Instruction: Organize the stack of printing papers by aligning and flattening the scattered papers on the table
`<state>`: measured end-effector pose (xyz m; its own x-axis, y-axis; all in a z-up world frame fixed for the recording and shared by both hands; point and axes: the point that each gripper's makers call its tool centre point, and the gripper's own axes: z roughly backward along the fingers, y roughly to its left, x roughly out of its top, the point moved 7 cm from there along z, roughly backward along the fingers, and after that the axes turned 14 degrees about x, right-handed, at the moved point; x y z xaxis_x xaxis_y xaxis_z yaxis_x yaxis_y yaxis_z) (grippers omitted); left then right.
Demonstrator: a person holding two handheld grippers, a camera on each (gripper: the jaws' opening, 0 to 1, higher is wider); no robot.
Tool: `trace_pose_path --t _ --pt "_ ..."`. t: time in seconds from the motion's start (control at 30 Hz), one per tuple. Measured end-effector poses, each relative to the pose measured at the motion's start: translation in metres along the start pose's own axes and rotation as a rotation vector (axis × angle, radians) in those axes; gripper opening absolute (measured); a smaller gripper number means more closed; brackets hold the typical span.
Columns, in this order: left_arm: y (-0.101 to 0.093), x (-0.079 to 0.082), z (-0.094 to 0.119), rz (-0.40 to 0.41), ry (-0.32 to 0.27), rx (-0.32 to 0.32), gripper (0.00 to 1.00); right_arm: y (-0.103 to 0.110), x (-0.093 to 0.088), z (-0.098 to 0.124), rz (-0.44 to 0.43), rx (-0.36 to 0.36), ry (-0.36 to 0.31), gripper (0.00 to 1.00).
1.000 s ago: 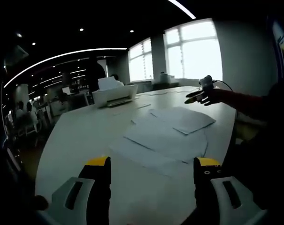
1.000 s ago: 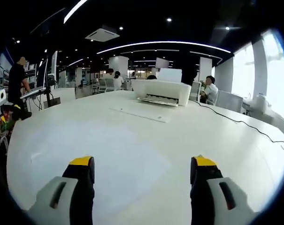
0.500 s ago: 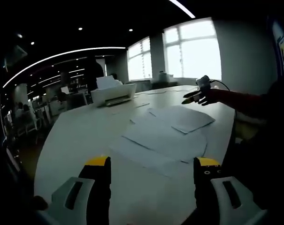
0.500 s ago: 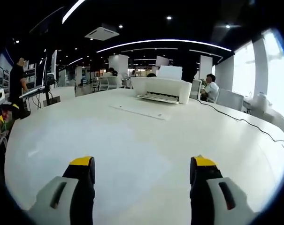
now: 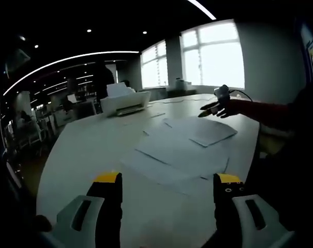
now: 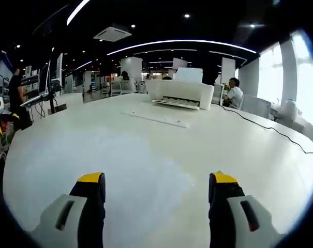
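Several sheets of papers (image 5: 183,150) lie scattered and overlapping on the pale worktop (image 5: 89,150), spread from the centre of the left gripper view toward 2 o'clock. The top sheet sits skewed over the ones beneath, its corner pointing toward 3 o'clock. The left tool (image 5: 166,183) stands wide, its yellow-tipped jaws well apart and holding nothing, with the nearest paper edge just beyond them.

At 2 o'clock in the same view the right tool (image 5: 209,108) hangs above the far edge of the papers, held by a hand on a red sleeve (image 5: 262,112). A white printer (image 5: 126,102) with paper standing in its tray sits on the worktop at 11 o'clock, well apart from the scattered sheets, and bright windows (image 5: 213,57) rise behind it.

From the right gripper view, the right tool (image 6: 155,183) is also wide and empty over a bare stretch of worktop. The printer (image 6: 179,94) sits at 12 o'clock, a single flat sheet (image 6: 156,118) lying just in front of it. A dark cable (image 6: 270,132) runs across the worktop toward 3 o'clock.
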<state>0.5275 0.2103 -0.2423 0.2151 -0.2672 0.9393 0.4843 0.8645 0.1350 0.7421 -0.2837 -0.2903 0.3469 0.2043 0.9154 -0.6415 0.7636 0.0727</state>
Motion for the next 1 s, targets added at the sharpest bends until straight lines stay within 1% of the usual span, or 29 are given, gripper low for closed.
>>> trace_pose_path --t 0.33,1.0 --pt "0.003 -0.001 0.001 0.005 0.000 0.007 0.75 -0.004 0.002 -0.009 -0.002 0.000 -0.006 0.77" --pt "0.006 0.001 0.002 0.007 -0.003 0.016 0.75 -0.009 -0.005 -0.016 -0.022 -0.006 0.001 0.76"
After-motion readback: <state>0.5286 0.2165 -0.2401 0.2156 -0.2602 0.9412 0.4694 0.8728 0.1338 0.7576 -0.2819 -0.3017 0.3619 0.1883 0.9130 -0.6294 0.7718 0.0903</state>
